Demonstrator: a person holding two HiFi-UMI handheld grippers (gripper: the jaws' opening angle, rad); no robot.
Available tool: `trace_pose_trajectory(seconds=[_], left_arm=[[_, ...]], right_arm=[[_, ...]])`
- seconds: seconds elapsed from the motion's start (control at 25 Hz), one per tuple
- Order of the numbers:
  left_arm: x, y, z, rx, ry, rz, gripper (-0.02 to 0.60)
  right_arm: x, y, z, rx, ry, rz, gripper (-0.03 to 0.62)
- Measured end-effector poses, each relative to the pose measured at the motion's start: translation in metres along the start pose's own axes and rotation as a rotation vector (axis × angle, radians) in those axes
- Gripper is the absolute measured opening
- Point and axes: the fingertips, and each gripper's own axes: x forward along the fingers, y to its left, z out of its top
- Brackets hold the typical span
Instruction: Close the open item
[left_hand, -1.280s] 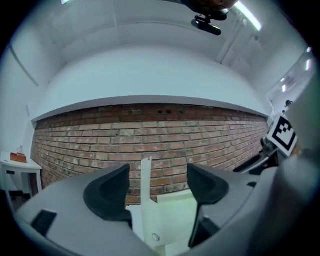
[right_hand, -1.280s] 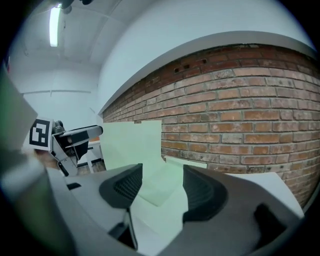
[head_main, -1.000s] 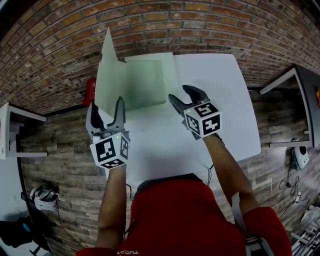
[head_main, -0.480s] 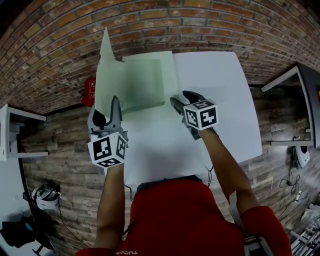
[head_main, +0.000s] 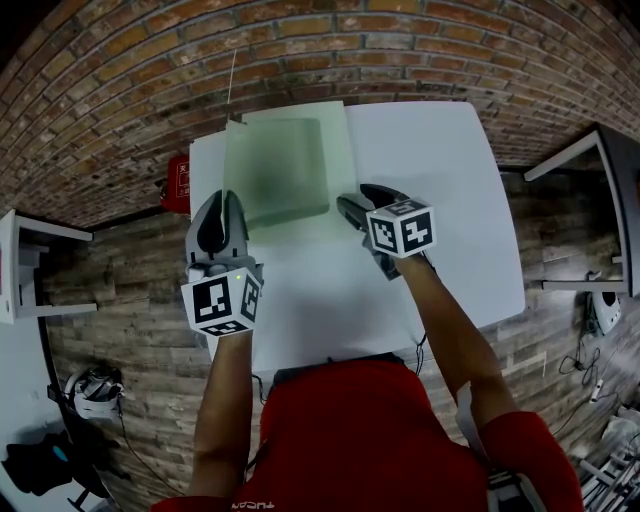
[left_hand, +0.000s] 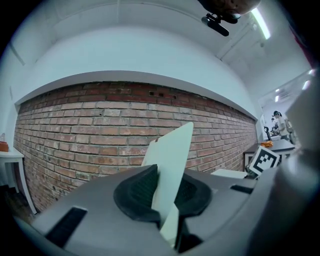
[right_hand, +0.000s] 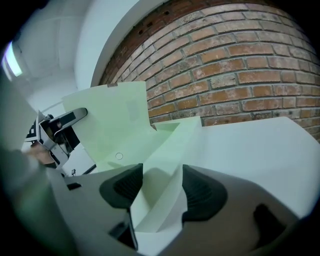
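A light green folder (head_main: 285, 165) is lying open on the white table (head_main: 430, 160), near the far edge by the brick wall (left_hand: 75, 130). Its flap (head_main: 231, 120) is standing straight up along the left side of the folder. The left gripper (head_main: 222, 205) is closing its jaws on the near corner of this flap, and the black pads (left_hand: 137, 190) are already touching the thin green sheet on both sides. The right gripper (head_main: 358, 198) is sitting low at the right side of the folder. Its jaws are staying apart, and the folded right edge of the folder is lying in the space between them. A person in a red shirt (head_main: 380, 430) is holding both grippers
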Motion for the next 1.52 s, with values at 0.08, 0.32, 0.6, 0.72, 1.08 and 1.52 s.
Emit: trace_pose_trajectory(seconds=[0.08, 0.32, 0.6, 0.72, 1.08, 1.52], left_arm=[[0.003, -0.009, -0.001, 0.011, 0.004, -0.022, 0.052], [0.013, -0.043, -0.007, 0.072, 0.033, -0.102, 0.052], [0.02, -0.074, -0.019, 0.162, 0.08, -0.179, 0.052], [0.022, -0.083, -0.024, 0.194, 0.1, -0.206, 0.054], [0.028, -0.113, -0.048, 0.285, 0.194, -0.307, 0.058], [0.035, -0.138, -0.078, 0.39, 0.298, -0.383, 0.067]], right_arm=[[0.002, 0.0, 0.0, -0.003, 0.003, 0.009, 0.232], [0.003, 0.0, 0.001, -0.008, 0.012, 0.023, 0.232], [0.005, 0.002, 0.001, -0.02, 0.018, 0.037, 0.232], [0.005, 0.001, 0.001, -0.017, 0.016, 0.044, 0.232], [0.004, 0.001, 0.002, -0.004, 0.001, 0.092, 0.232], [0.003, -0.001, 0.002, 0.0, -0.012, 0.128, 0.232]])
